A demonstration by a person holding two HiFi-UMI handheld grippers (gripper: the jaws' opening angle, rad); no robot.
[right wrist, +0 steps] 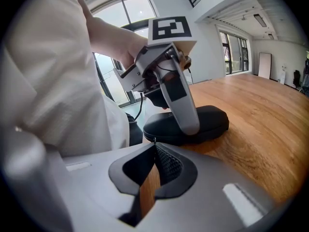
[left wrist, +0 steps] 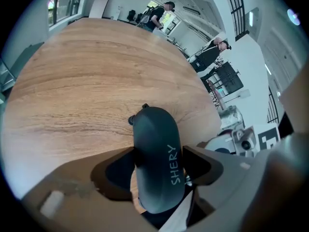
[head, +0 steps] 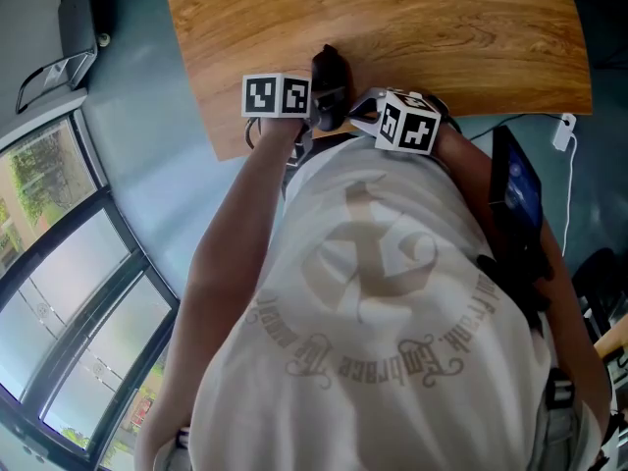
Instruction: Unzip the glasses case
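Glasses case (left wrist: pixel 154 129): dark, oval, hard-shell, with "SHERY" in pale letters down one side. It's lying flat on the round light-wood table (left wrist: pixel 87 81), close to the edge nearest the person. From the head view it sits right between the two marker cubes.

As far as I can see, the unzipping hasn't really started. The shell looks fully closed, with no gap along the seam in either gripper view. A small dark zip pull (left wrist: pixel 131 120) sticks out at the case's far end, away from the person. So pretty much the whole run of the zipper is still to do.

The left gripper (left wrist: pixel 160 153) comes down over the case and clamps it across its width, with both pads touching the sides. I'd guess it's just pinning the case down.

The right gripper (right wrist: pixel 154 146) has its jaws pinched together at the tips, just beside the end of the case nearest the person. There's a tiny dark sliver right at the tips, but it's too small to tell whether that's part of the zip or nothing at all. It's definitely not on that pull at the far end.

The person's white T-shirt (head: pixel 373 292) fills most of the head view.
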